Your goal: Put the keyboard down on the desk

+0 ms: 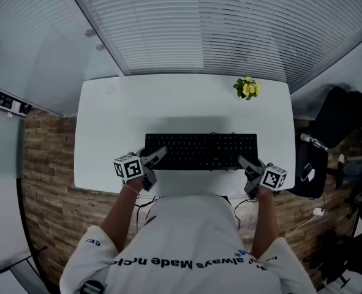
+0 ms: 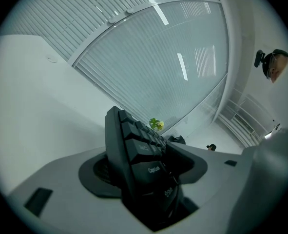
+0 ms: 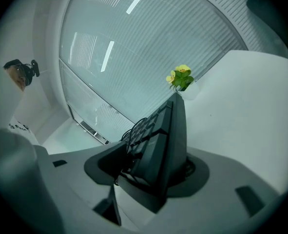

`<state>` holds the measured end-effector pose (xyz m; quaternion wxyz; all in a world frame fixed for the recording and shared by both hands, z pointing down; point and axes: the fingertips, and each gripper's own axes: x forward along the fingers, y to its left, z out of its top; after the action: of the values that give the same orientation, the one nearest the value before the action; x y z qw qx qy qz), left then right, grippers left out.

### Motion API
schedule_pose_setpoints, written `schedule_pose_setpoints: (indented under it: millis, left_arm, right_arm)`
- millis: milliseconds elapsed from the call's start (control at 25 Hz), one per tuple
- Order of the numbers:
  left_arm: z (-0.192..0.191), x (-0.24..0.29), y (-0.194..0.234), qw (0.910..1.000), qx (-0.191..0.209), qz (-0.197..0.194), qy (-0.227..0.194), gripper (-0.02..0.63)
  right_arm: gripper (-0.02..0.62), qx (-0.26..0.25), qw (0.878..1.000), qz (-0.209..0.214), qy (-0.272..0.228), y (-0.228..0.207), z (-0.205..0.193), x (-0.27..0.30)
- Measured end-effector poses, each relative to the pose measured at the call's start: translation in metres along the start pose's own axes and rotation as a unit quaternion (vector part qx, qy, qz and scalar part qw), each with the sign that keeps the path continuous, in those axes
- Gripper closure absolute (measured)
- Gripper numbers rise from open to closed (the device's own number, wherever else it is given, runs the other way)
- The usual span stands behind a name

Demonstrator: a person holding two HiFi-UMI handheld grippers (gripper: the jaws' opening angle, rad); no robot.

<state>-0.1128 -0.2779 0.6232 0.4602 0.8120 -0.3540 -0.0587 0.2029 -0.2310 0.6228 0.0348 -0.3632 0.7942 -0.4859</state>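
The black keyboard (image 1: 201, 150) lies flat on the white desk (image 1: 168, 103), close to its front edge. My left gripper (image 1: 158, 155) is at the keyboard's left end and my right gripper (image 1: 245, 164) at its right end. In the left gripper view the keyboard's end (image 2: 134, 150) stands between the jaws of the left gripper (image 2: 139, 179), which are spread and look loose around it. The right gripper view shows the same: the keyboard's other end (image 3: 163, 140) sits inside the parted jaws of the right gripper (image 3: 148, 169).
A small pot of yellow flowers (image 1: 248, 88) stands at the desk's back right, also seen as the flowers (image 2: 156, 124) and the flowers (image 3: 181, 78). A black office chair (image 1: 337, 121) stands right of the desk. Window blinds run behind the desk. Cables hang below its front edge.
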Motion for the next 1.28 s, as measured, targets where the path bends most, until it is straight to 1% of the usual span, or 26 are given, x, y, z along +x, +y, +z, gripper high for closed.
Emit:
schedule_pose_setpoints:
  millis: [200,520,680,1040,1280]
  left_arm:
    - [-0.012,0.005,0.014,0.9997,-0.001,0.024,0.006,0.304]
    - [-0.029,0.013,0.032,0.9980,0.000,0.061,0.019,0.285]
    - [-0.037,0.015,0.044,0.9964,0.002,0.081,0.024,0.276]
    - [-0.050,0.014,0.061,0.9924,0.000,0.118,0.035,0.262]
    - [-0.055,0.017,0.067,0.9905,0.002,0.131,0.042,0.258]
  right_arm:
    - [0.328,-0.006,0.999,-0.036,0.006,-0.020,-0.008,0.000]
    - [0.307,0.010,0.998,-0.064,0.008,-0.041,-0.019,0.003]
    - [0.301,0.016,0.997,-0.073,0.005,-0.050,-0.026,0.006]
    - [0.278,0.028,0.994,-0.109,0.014,-0.070,-0.040,0.009]
    - [0.262,0.035,0.990,-0.132,0.019,-0.080,-0.045,0.009]
